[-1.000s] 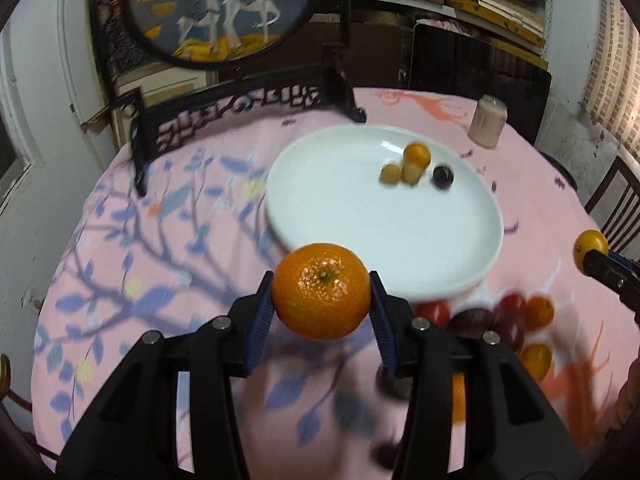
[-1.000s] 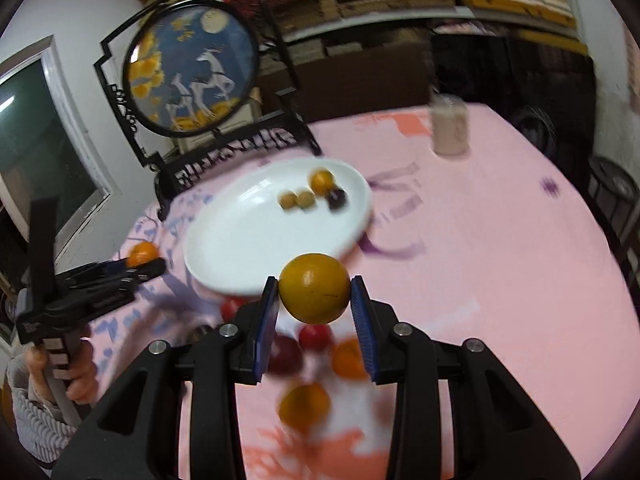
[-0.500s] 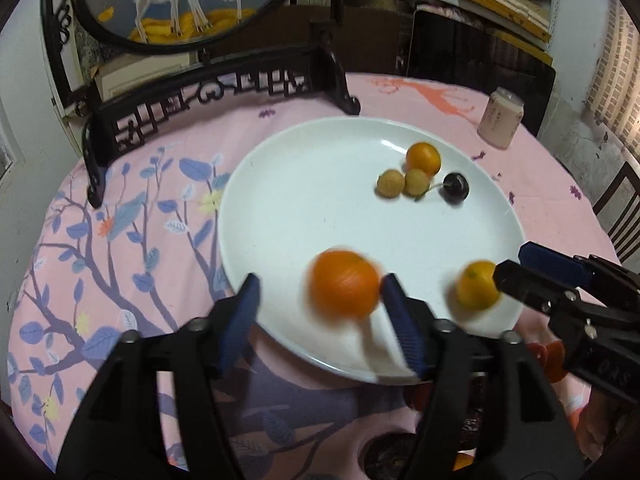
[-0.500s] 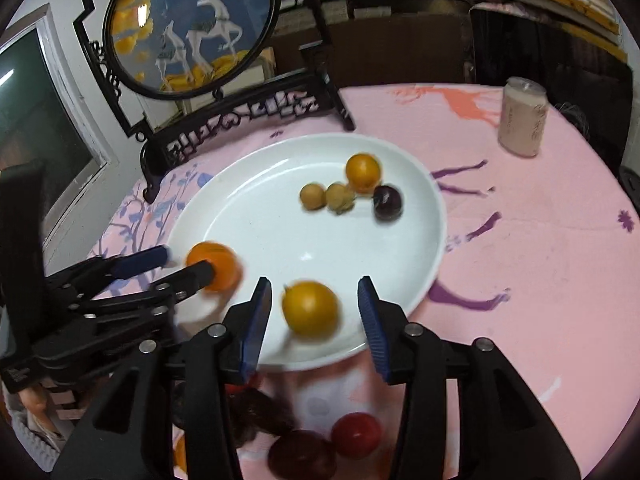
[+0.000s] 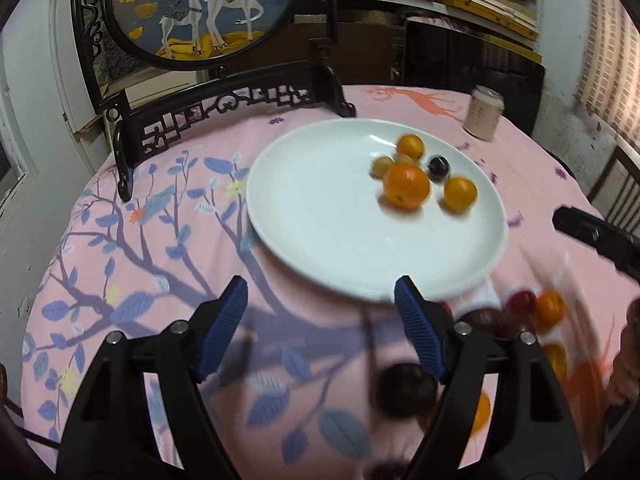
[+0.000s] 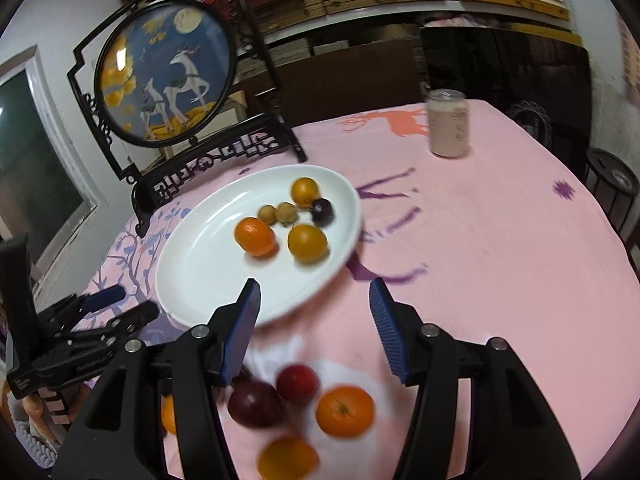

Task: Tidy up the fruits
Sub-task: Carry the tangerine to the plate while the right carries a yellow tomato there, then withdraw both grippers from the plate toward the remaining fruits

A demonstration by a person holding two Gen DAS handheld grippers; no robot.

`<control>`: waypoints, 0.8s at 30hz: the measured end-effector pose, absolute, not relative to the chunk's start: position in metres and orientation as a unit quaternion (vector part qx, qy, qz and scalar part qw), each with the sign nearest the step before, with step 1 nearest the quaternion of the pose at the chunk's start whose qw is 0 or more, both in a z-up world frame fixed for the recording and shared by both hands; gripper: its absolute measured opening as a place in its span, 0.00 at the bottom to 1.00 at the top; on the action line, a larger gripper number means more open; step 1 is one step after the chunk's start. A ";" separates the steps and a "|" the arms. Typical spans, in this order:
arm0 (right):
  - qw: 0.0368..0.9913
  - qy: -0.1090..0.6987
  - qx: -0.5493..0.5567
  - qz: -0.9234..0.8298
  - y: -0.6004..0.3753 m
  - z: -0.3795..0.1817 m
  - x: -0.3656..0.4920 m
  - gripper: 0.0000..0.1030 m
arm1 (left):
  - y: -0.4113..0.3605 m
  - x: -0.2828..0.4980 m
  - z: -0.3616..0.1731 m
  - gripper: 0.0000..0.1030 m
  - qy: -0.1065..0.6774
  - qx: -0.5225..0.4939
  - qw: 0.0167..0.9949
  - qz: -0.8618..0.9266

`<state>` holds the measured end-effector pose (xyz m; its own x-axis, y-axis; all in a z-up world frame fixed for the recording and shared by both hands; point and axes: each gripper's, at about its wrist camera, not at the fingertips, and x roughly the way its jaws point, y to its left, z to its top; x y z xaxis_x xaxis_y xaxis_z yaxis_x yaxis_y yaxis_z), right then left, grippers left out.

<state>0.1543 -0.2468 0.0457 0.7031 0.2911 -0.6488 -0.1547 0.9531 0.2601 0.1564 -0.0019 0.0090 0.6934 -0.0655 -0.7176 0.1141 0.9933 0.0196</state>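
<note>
A white plate [image 5: 328, 216] [image 6: 200, 268] holds several fruits: an orange mandarin [image 5: 406, 185] [image 6: 255, 236], a yellow-orange fruit [image 5: 460, 193] [image 6: 307, 242], a smaller orange [image 5: 410, 146], two tan longans [image 6: 276, 213] and a dark cherry [image 5: 438, 167] [image 6: 322, 211]. My left gripper [image 5: 320, 320] is open and empty, at the plate's near rim. My right gripper [image 6: 314, 320] is open and empty, above loose fruit on the cloth: an orange [image 6: 345, 411], red plums [image 6: 256, 403] and a yellow fruit [image 6: 287, 458].
A black carved stand with a round deer picture [image 5: 200, 12] [image 6: 164, 80] stands behind the plate. A pale jar [image 5: 484, 116] [image 6: 448, 124] stands at the far right. The other gripper shows at each view's edge [image 5: 596, 236] [image 6: 80, 332].
Both grippers let go of their fruits onto the plate, opened wide and drew back toward the near side. The mandarin and yellow-orange fruit now rest beside the other plated fruits.
</note>
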 end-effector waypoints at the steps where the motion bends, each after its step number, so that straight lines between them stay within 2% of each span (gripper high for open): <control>1: 0.917 0.368 0.101 0.117 -0.252 0.044 0.151 0.55 | -0.002 0.151 0.008 0.77 0.390 0.034 0.919 -0.052; 7: 0.915 0.362 0.141 0.111 -0.274 0.044 0.130 0.57 | -0.004 0.115 0.002 0.78 0.389 0.046 0.918 -0.064; 11: 0.917 0.353 0.154 0.109 -0.281 0.045 0.120 0.66 | -0.007 0.110 -0.005 0.78 0.398 0.048 0.913 -0.074; 24: 0.916 0.348 0.161 0.114 -0.284 0.049 0.117 0.66 | -0.019 0.132 -0.020 0.79 0.427 0.040 0.897 -0.106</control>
